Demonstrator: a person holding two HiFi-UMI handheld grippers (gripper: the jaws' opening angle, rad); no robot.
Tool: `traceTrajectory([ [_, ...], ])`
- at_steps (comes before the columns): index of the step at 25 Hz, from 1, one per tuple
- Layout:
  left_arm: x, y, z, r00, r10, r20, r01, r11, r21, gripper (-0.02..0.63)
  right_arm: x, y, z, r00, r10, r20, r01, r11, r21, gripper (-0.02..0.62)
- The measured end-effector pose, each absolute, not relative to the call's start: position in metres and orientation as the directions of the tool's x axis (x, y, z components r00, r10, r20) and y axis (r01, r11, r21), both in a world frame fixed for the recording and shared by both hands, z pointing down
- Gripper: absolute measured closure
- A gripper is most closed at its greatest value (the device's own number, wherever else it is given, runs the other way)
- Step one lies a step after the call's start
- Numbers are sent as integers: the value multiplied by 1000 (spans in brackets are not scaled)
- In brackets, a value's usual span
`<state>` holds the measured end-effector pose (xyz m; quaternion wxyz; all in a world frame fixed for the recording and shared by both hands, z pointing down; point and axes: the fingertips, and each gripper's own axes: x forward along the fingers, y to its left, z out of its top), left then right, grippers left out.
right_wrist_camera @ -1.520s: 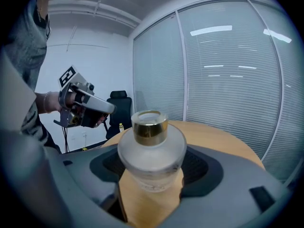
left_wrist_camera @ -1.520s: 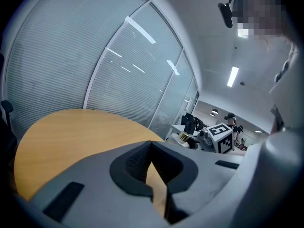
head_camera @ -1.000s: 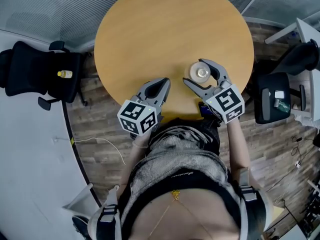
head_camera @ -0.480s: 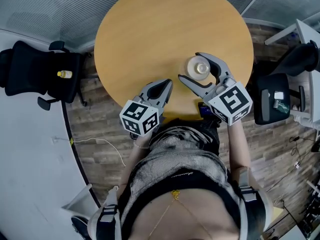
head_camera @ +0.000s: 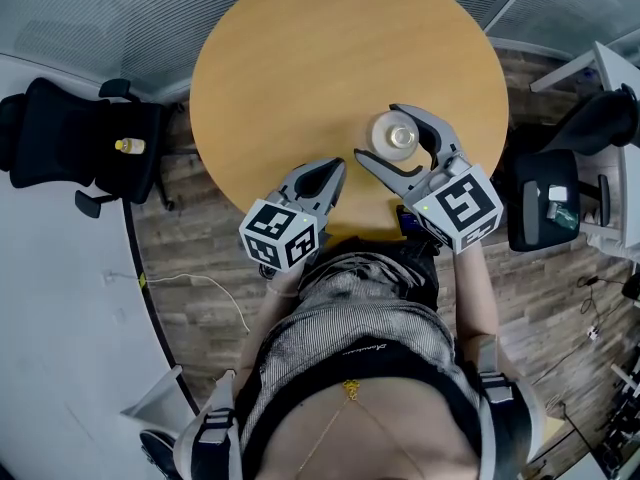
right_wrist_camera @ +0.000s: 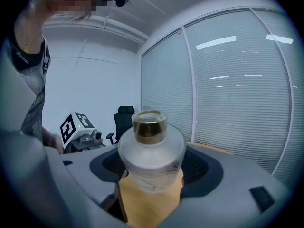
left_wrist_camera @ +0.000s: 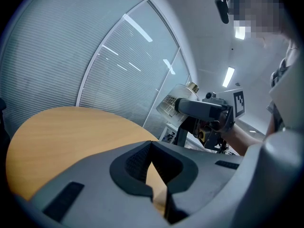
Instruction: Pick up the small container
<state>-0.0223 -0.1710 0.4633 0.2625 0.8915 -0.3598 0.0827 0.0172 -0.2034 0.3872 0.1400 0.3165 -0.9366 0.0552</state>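
- Right gripper is clamped on the container, one jaw pressed to each side of its round body.
- That container is a frosted glass bottle with a gold cap. It stands upright between the pads, over the table's 4 o'clock part and a little in from the rim.
- Bare wood shows under its base in the right gripper view, but no view settles whether the base touches the top.
- Left gripper has its jaws drawn together at the tips. Only an empty hollow lies behind them, and nothing is held.
- It hangs at the table's 6 o'clock edge, at about 8 o'clock from the right gripper and apart from it.
- Each gripper carries its marker cube toward the person, whose torso fills the head view at 6 o'clock.
- Around the round wooden table is plank floor, with a thin cable lying at 7 o'clock.
- One black chair stands at 9 o'clock with a small yellow item on its seat.
- Another chair stands at 3 o'clock.
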Motion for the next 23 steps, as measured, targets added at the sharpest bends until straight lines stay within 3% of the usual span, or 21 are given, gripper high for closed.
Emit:
traceTrajectory([
  [23,-24,-171,464,728,-595,341,-685,-603,409,601,16,-206,393,-750,-579,320,-610,792,2,258],
])
